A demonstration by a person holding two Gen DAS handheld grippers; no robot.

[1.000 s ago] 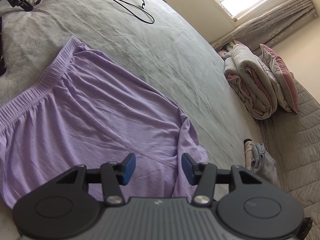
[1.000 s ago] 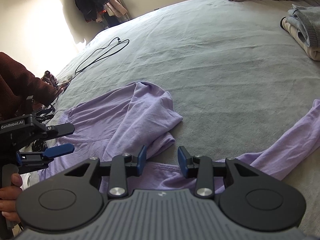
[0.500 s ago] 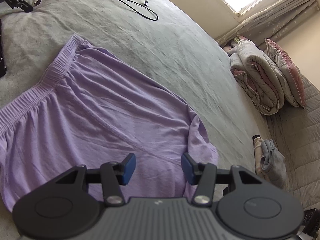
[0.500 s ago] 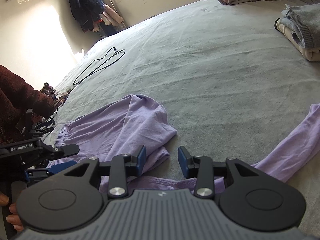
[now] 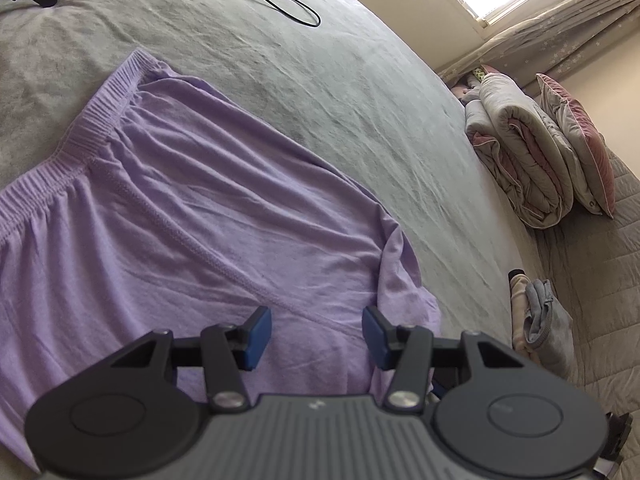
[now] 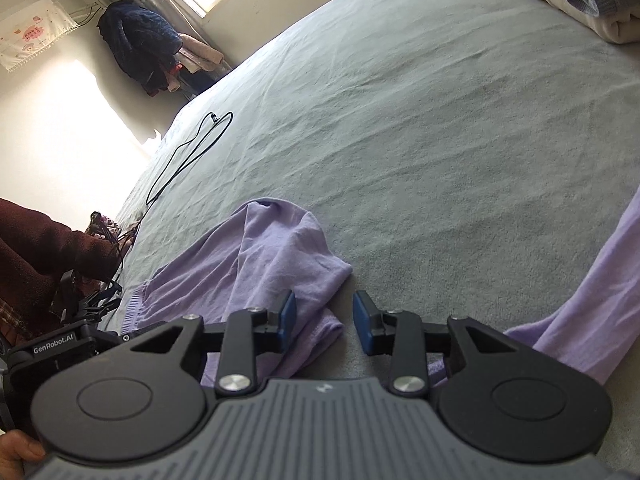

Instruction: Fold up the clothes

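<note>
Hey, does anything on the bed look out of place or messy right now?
Yes. The purple garment is not flat: one part is doubled back and bunched. A loose black cable trails across the grey bedcover.

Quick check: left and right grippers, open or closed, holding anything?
Left gripper: open, empty, over the purple garment.
Right gripper: open, empty.
</note>
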